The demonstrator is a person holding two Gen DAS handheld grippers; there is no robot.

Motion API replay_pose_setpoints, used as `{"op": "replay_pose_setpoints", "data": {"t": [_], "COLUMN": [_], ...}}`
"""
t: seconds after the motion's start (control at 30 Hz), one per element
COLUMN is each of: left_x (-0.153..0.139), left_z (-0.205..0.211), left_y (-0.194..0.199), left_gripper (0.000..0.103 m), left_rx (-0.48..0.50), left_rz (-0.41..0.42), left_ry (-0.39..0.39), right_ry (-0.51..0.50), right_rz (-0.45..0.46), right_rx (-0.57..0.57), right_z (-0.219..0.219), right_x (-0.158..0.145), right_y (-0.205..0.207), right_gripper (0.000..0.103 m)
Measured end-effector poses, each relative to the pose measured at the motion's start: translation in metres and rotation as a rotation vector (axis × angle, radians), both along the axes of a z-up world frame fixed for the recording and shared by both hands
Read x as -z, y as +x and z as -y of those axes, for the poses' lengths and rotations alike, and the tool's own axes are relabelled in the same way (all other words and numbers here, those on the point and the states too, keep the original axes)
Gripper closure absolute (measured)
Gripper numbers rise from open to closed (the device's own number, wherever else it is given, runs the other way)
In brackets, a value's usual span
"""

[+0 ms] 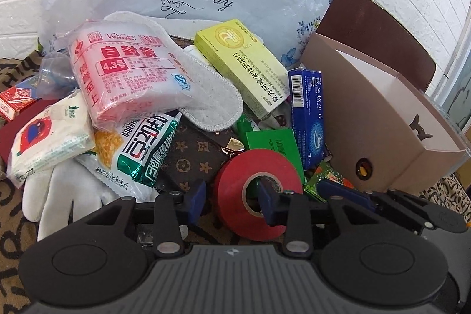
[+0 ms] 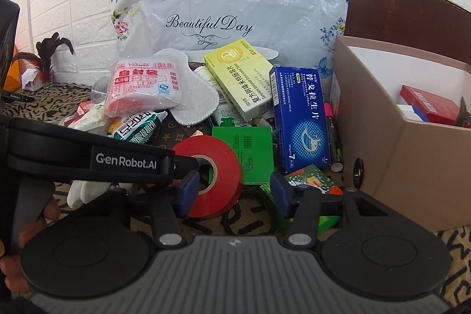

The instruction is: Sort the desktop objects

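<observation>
Left wrist view: the heap lies on a leopard-print cloth, and from the left it runs from a tissue pack point(image 1: 50, 137) and a pink pack of zip bags point(image 1: 126, 78), past a snack bag point(image 1: 141, 149), to the red tape roll point(image 1: 235, 175) at the near edge. Right of the roll stand a green carton point(image 1: 270, 140), a blue tablet box point(image 1: 306, 114) and the open cardboard box point(image 1: 368, 119).

The left gripper point(image 1: 232, 200) is about half open and straddles the near-left wall of the roll, with one finger outside it and the other down in the core. The pads do not appear to press yet, so nothing is held.

In the right wrist view, the right gripper point(image 2: 234, 194) is also roughly half open and empty. Its left finger is in front of the roll and its right finger is over a patterned green packet point(image 2: 312, 178).

The step in hand looks like picking up the tape. The next move calls for pinching the ring wall firmly, lifting it clear of its neighbours and carrying it rightward to the cardboard box, which already holds a red carton point(image 2: 426, 105). The right gripper must keep out of that path.
</observation>
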State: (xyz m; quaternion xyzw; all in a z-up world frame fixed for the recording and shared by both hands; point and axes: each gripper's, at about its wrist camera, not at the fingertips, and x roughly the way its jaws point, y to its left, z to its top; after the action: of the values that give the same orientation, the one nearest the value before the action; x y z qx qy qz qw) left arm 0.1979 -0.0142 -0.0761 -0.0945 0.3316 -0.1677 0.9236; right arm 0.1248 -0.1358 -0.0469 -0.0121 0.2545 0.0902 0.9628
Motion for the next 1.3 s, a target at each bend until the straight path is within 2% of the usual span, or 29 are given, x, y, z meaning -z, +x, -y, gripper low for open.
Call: {"op": "replay_pose_setpoints", "data": {"t": [0.1,0.2,0.53,0.83,1.03,1.3], "left_x": [0.000,0.002,0.007,-0.007,-0.031,-0.076], "left_z": [0.003,0.003,0.003,0.006,0.020,0.058], "left_y": [0.002,0.004,0.009,-0.020,-0.045,-0.068], "left_gripper": [0.073,0.073,0.073,0.073,0.073,0.073], "left_rx": [0.008,0.018,0.009,-0.040,-0.040,0.019], "left_rz": [0.002,0.000,-0.035,-0.072,-0.035,0.065], "left_ry": [0.015,0.014,-0.022,-0.026,-0.023,-0.029], "right_ry": [0.010,0.010,-0.006,-0.026,-0.002,0.039], "right_rz": [-0.011,-0.018,-0.018,-0.022,0.001,0.107], "right_rx": [-0.009,-0.021,-0.008,-0.025,-0.017,0.040], "right_z": [-0.001,-0.003,-0.005,-0.007,0.002,0.034], "right_x": [0.002,0.006,0.010,-0.001,-0.016,-0.055], "right_y": [0.006,0.010,0.015,-0.004,-0.029,-0.064], "right_gripper": [0.066,0.071,0.074,0.079,0.079,0.079]}}
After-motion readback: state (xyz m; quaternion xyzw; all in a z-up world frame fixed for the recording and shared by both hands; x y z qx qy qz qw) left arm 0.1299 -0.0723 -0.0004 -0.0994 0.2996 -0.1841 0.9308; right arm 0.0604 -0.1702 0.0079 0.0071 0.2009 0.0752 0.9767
